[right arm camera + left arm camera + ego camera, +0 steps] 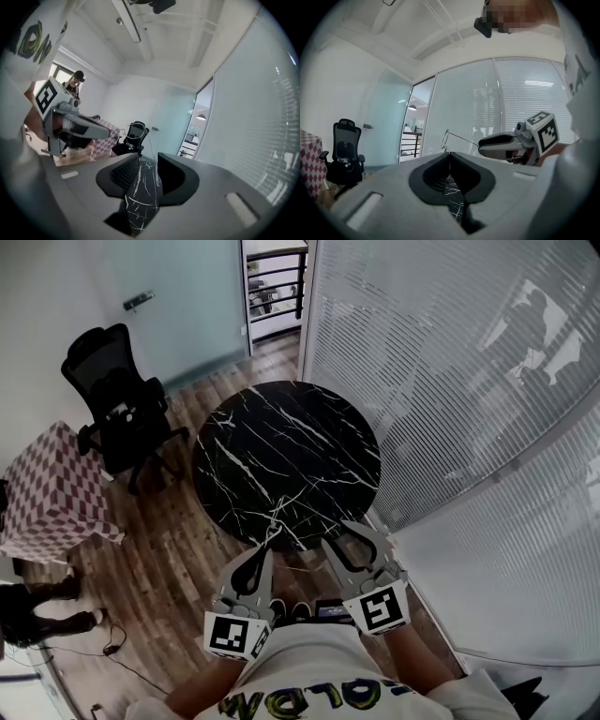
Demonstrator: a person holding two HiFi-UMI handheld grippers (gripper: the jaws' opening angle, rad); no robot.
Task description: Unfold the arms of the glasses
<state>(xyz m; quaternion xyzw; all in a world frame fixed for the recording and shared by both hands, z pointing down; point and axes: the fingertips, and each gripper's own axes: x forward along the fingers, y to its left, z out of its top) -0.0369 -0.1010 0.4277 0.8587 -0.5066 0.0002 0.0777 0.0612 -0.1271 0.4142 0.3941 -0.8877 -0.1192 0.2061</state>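
Note:
The thin wire-rimmed glasses [446, 139] stick up from the tips of my left gripper [450, 153], which is shut on the frame. One arm runs off to the right toward my right gripper [488, 142]. In the right gripper view that arm [151, 154] passes through the gap of my right gripper [149, 161]. Its jaws stand apart and neither pad presses on the wire. In the head view both grippers, left [270, 538] and right [339, 532], hang side by side over the near edge of the round black marble table [281, 446]. The glasses are too thin to make out there.
A black office chair [117, 409] and a red-checked box [56, 484] stand left of the table. A glass wall with blinds [441, 381] curves along the right. Someone's shoes [37, 610] show on the wooden floor at the left edge.

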